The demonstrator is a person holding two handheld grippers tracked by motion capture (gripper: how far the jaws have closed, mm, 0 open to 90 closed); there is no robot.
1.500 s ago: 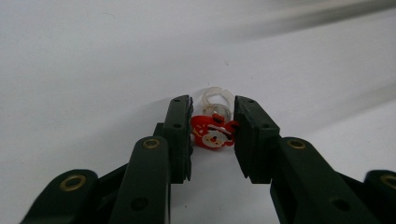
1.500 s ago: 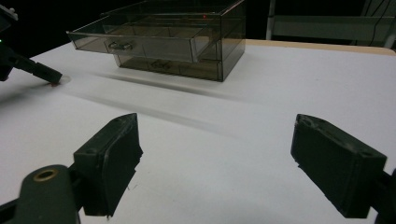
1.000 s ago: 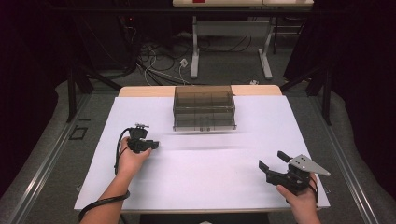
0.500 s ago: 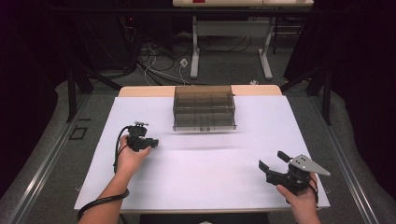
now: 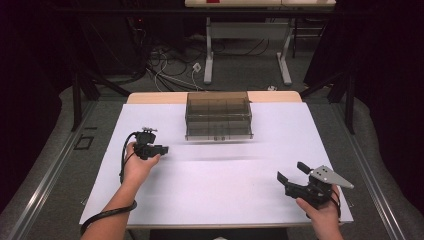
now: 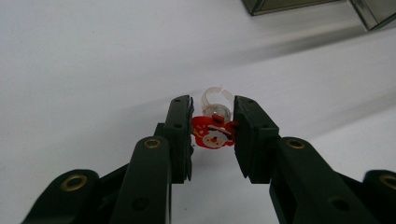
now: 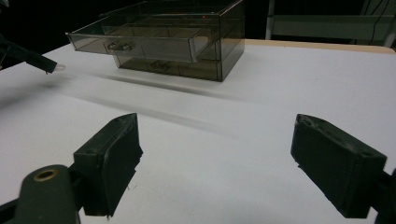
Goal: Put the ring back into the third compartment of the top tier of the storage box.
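Ring (image 6: 215, 122), clear plastic with a red Santa charm, is clamped between the closed jaws of the left gripper (image 5: 159, 149) at centre left of the high view, above the white table (image 5: 225, 195). Right gripper (image 5: 292, 179), lower right, is held wide open and empty. Smoked drawer box (image 5: 218, 116), upper centre, has its top drawer (image 7: 140, 44) pulled out; the grip is best kept firm until the ring is over a compartment.

The right gripper (image 7: 217, 163) hangs with jaws wide apart over the white table (image 7: 289, 88), facing a smoky drawer box (image 7: 187, 37) whose top drawer (image 7: 135, 45) is pulled out.
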